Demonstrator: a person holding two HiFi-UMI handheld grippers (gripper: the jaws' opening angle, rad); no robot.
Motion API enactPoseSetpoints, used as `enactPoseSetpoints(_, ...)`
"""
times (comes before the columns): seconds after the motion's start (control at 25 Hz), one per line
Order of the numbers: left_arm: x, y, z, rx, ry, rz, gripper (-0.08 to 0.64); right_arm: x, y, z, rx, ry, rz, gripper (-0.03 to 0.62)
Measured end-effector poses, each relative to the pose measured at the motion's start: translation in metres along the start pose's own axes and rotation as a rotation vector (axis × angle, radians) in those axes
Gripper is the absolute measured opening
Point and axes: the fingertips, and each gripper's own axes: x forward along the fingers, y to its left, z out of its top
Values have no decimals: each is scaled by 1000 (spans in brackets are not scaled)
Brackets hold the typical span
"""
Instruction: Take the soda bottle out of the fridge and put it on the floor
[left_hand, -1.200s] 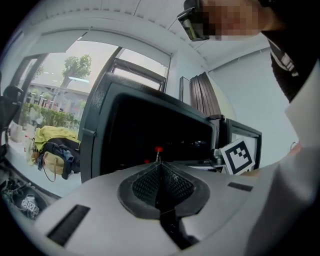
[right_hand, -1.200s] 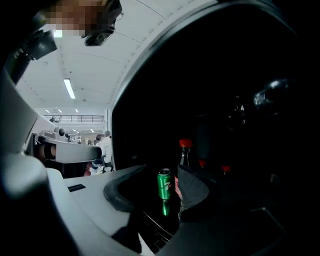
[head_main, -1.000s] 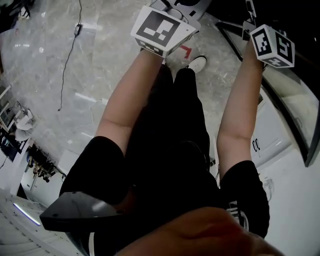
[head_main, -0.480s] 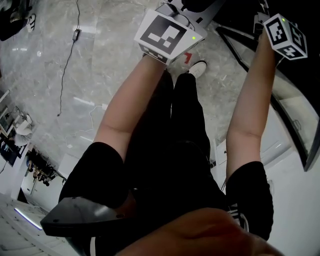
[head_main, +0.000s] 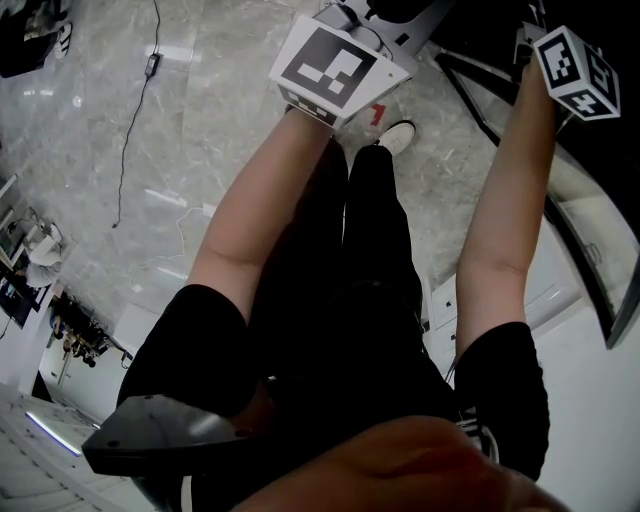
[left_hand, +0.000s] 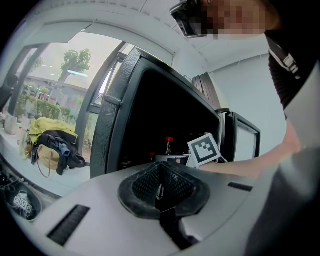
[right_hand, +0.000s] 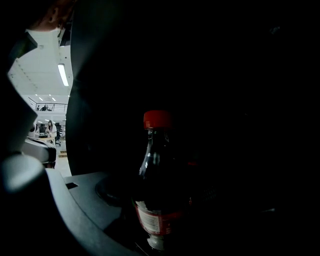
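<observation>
Right tool (right_hand: 156, 239) moved deeper into fridge (left_hand: 118, 120), jaws apart round soda bottle (right_hand: 152, 170); left tool (left_hand: 160, 192) closed, empty, outside fridge edge.

In the head view we see a shiny grey marble floor (head_main: 200, 120), bright, with white glare at eleven o'clock. Lines bend near the edges. In the left gripper view, daylight comes through big glass windows (left_hand: 55, 90) at nine o'clock, and the open black fridge (left_hand: 165, 110) is dark inside. The right gripper view is almost all black. A dark soda bottle with a red cap (right_hand: 156, 175) shines faintly, and a long white ceiling lamp (right_hand: 62, 75) glows at ten o'clock.
</observation>
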Motion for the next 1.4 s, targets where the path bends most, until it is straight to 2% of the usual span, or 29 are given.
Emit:
enactPoseSetpoints(0.12,-4,6,0,0,4,12,5,-2,2,-1,9,10,9,319)
enactPoseSetpoints(0.24,-11,8,0,-6,-7,32,5,-12,22,12,15,-16,70,319)
enactPoseSetpoints(0.44,-27,-2,-16,-18,2,31,5,-46,70,11,-28,-21,196,319)
enactPoseSetpoints(0.64,-51,0,-33,-41,1,56,5,-72,125,5,-7,-37,311,319)
enactPoseSetpoints(0.76,-69,3,-50,-57,-6,85,5,-84,154,-13,5,-14,370,319)
enactPoseSetpoints(0.88,-91,8,-78,-69,5,123,5,-92,180,-53,22,24,417,319)
enactPoseSetpoints(1.0,-109,14,-119,-100,58,172,5,-98,198,-108,20,94,436,319)
enactPoseSetpoints(1.16,-129,15,-171,-97,93,186,5,-102,215,-189,0,189,421,319)
enactPoseSetpoints(1.4,-142,13,-249,-139,177,198,5,-99,223,-313,0,322,384,319)
